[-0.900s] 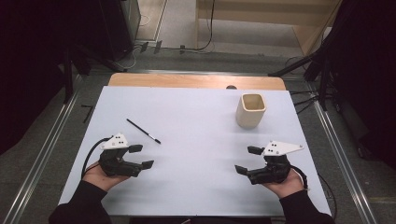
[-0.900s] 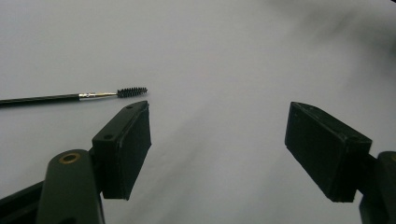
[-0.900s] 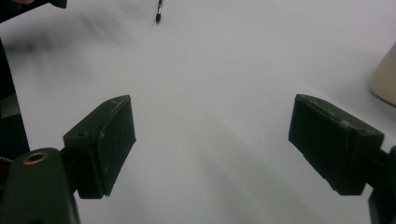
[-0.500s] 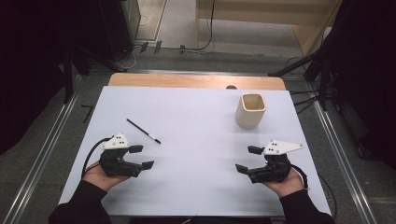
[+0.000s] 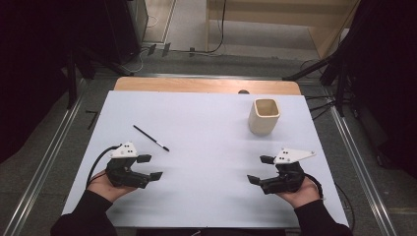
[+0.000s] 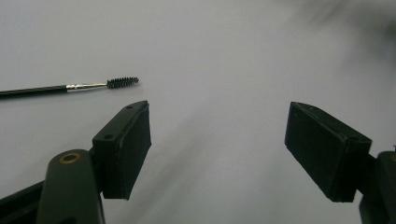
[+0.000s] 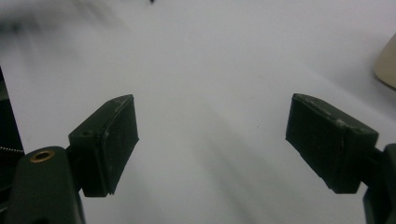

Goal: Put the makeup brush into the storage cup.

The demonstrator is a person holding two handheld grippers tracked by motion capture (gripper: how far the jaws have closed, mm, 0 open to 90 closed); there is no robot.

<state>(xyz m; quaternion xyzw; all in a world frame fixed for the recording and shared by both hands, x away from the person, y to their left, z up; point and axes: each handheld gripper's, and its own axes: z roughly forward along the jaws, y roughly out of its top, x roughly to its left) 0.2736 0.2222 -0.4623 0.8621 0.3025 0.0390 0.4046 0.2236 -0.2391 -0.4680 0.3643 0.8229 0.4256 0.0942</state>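
Right gripper (image 7: 212, 140) w/ two black jaws spread wide, nothing btwn them, over white table (image 7: 210, 70); beige cup (image 7: 386, 63) edge at right.

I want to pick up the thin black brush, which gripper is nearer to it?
Left. The left gripper sits just below the brush; the right gripper is far across the table.

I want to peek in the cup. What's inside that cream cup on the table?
Looking down into the cream cup, only its pale inner walls show, and no thing sticks out above its rim. The very bottom is hidden by the near wall, so something small could lie there.
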